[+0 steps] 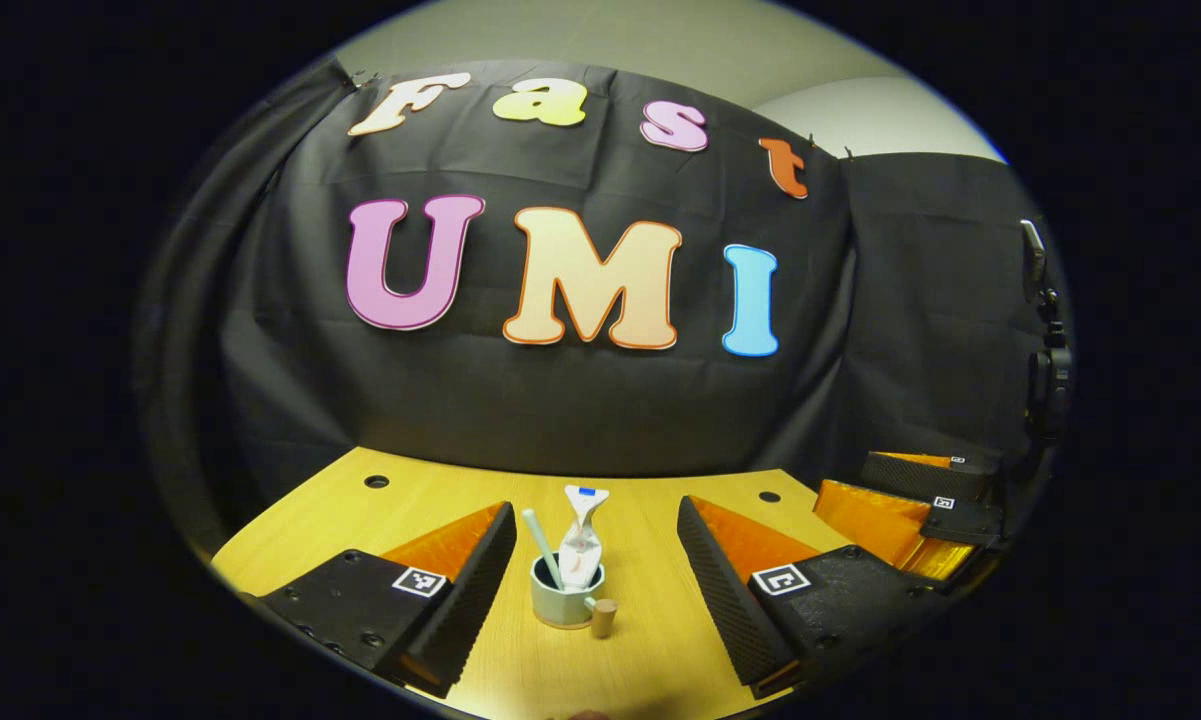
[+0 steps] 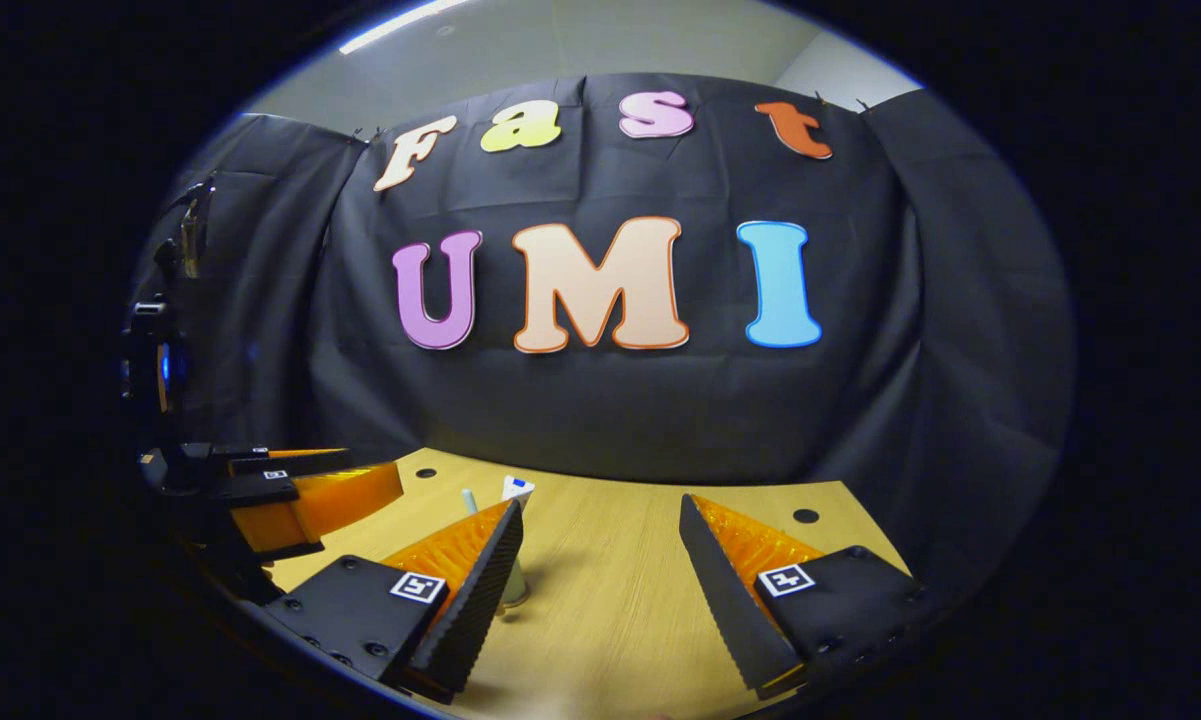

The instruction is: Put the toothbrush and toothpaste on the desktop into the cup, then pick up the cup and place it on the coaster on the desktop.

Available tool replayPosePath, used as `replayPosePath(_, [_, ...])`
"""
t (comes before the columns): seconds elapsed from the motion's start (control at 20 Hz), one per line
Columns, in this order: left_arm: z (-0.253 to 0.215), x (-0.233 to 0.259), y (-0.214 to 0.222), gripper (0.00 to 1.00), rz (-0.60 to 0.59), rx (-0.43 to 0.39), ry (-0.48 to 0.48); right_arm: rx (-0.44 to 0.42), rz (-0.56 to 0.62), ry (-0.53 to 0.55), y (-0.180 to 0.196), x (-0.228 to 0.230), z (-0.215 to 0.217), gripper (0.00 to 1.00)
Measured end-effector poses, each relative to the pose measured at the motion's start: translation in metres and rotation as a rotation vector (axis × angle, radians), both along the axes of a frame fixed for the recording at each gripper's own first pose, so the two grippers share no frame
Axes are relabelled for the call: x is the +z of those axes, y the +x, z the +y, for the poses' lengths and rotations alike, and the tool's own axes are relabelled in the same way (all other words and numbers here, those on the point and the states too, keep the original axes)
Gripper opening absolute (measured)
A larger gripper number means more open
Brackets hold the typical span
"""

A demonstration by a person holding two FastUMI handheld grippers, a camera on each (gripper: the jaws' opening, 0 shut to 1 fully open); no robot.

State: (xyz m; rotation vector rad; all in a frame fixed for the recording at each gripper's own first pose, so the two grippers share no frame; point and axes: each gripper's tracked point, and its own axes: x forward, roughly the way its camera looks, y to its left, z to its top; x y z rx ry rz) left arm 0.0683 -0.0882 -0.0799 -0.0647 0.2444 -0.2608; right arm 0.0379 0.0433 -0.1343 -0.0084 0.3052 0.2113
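Note:
A pale green cup (image 1: pixel 563 598) stands on the wooden desktop (image 1: pixel 650 640), its handle ending in a small wooden knob (image 1: pixel 604 617). A light toothbrush (image 1: pixel 540 545) and a crumpled white toothpaste tube (image 1: pixel 582 540) stand upright inside it. My left gripper (image 1: pixel 595 510) is open, its fingers on either side of the cup and short of it, touching nothing. My right gripper (image 2: pixel 600 510) is open and holds nothing. In the right gripper view the cup (image 2: pixel 513 585) is half hidden behind the left finger (image 2: pixel 470 590), with the tube's top (image 2: pixel 517 488) showing above.
The right gripper (image 1: pixel 910 510) hovers at the desktop's right edge in the left gripper view; the left gripper (image 2: pixel 300 495) sits at the far left in the right gripper view. Round holes (image 1: pixel 376 481) (image 1: pixel 769 496) mark the desktop's back corners. A black cloth wall closes the back.

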Motion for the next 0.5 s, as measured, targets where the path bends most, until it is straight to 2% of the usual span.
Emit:
replayPosePath(0.15, [-0.007,0.008,0.000,0.94,-0.008,-0.005,-0.006,-0.035,-0.028,0.025,0.003,0.017,-0.012,0.97])
replayPosePath(0.35, [-0.004,0.025,0.004,0.95,-0.032,0.024,-0.013,-0.077,-0.118,-0.022,0.004,0.046,-0.036,0.97])
replayPosePath(0.5, [-0.004,0.039,0.008,0.94,-0.064,0.024,-0.016,-0.124,-0.150,-0.003,0.007,0.061,-0.048,0.97])
